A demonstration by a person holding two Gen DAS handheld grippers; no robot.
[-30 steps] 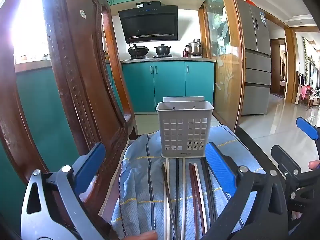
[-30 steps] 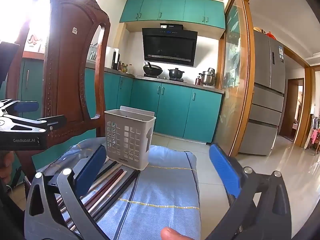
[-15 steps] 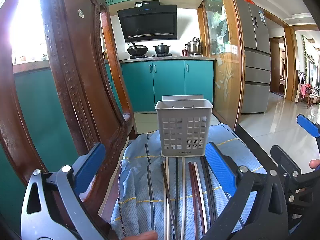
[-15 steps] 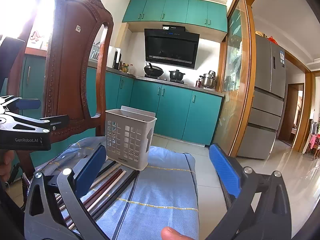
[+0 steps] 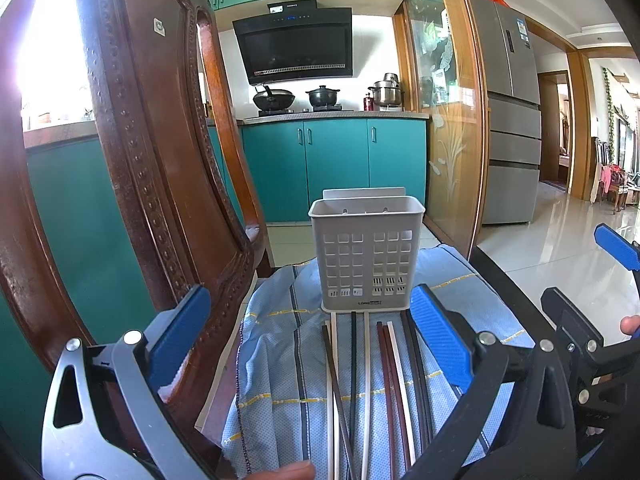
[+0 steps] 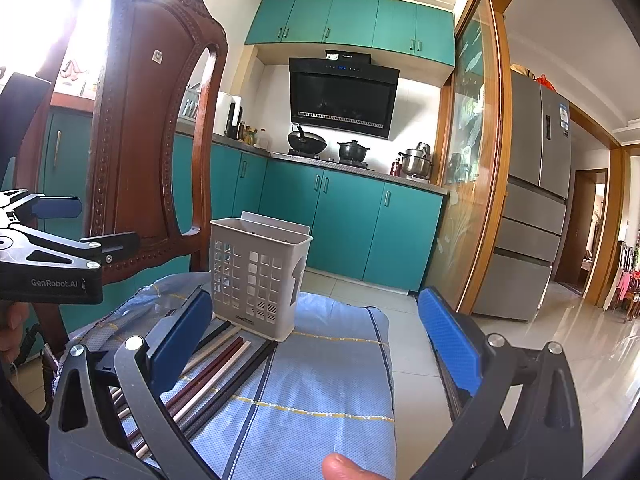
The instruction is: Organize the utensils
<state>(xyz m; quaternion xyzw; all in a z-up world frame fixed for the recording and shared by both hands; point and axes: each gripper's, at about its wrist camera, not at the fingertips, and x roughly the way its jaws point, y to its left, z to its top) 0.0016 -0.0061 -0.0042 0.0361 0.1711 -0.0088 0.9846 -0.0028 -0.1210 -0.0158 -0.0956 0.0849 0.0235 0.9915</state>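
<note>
chopsticks (image 5: 360,392) near ends cut off by bottom edge; holder (image 5: 366,252) interior hidden behind its wall.

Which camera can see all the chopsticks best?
The left wrist view. The chopsticks lie in a row straight ahead on the blue cloth, between the open left tongs, tips toward the basket. In the right wrist view the right tongs' left finger hides part of them.

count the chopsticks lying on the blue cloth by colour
white chopsticks: 3
black or very dark chopsticks: 4, one lying crossed over a white one
red-brown chopsticks: 2
total: 9 visible, though the overlap could hide one
</note>
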